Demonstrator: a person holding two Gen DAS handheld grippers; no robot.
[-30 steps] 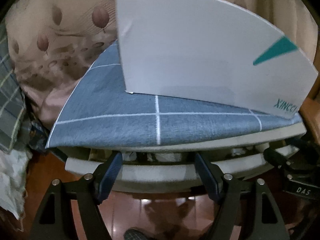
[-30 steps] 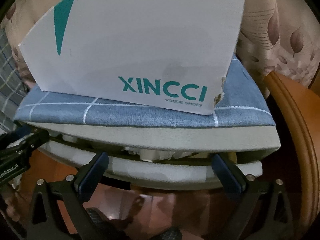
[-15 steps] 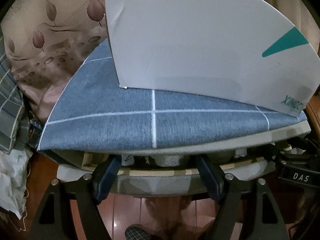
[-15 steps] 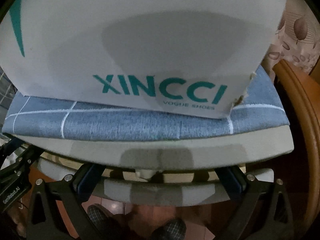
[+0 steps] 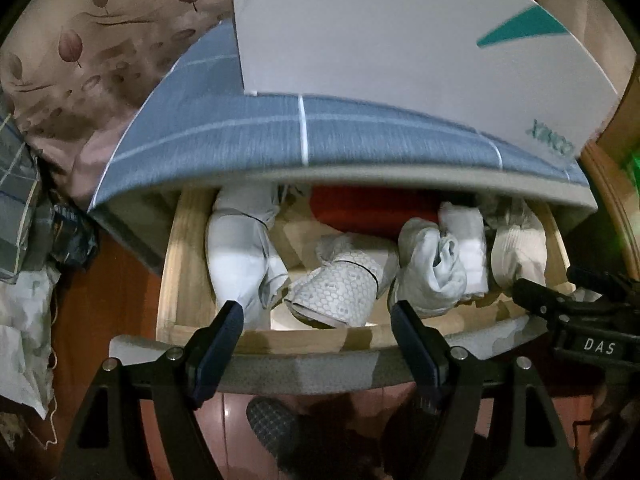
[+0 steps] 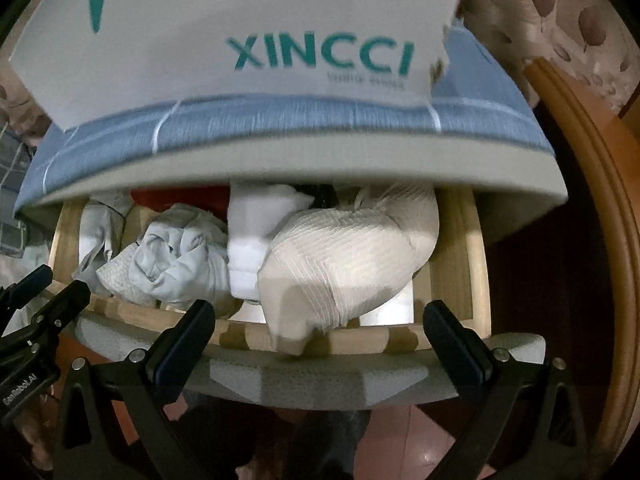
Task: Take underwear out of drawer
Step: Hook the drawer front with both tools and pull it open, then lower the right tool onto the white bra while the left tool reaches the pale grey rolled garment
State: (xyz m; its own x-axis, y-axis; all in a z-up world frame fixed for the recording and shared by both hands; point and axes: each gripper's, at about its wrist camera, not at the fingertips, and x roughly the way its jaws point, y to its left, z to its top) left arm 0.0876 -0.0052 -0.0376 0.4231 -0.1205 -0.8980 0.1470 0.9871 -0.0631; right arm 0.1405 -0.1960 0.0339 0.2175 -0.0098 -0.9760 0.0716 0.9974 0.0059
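Left tongs [image 5: 318,330] and right tongs [image 6: 320,330] spread apart, gripping nothing, poised at the front rim of the open drawer [image 5: 280,336]. Inside, rolled pale underwear [image 6: 344,260] in a row, beneath a blue-covered top carrying a white shoe box [image 6: 256,28].

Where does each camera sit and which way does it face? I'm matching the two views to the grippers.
Left wrist: on the left gripper, facing the open drawer from the front-left; its fingers show, with the right gripper at right.
Right wrist: on the right gripper, facing the drawer's right half; the left gripper shows at left.
Shared: the drawer, rolled white underwear, XINCCI shoe box.
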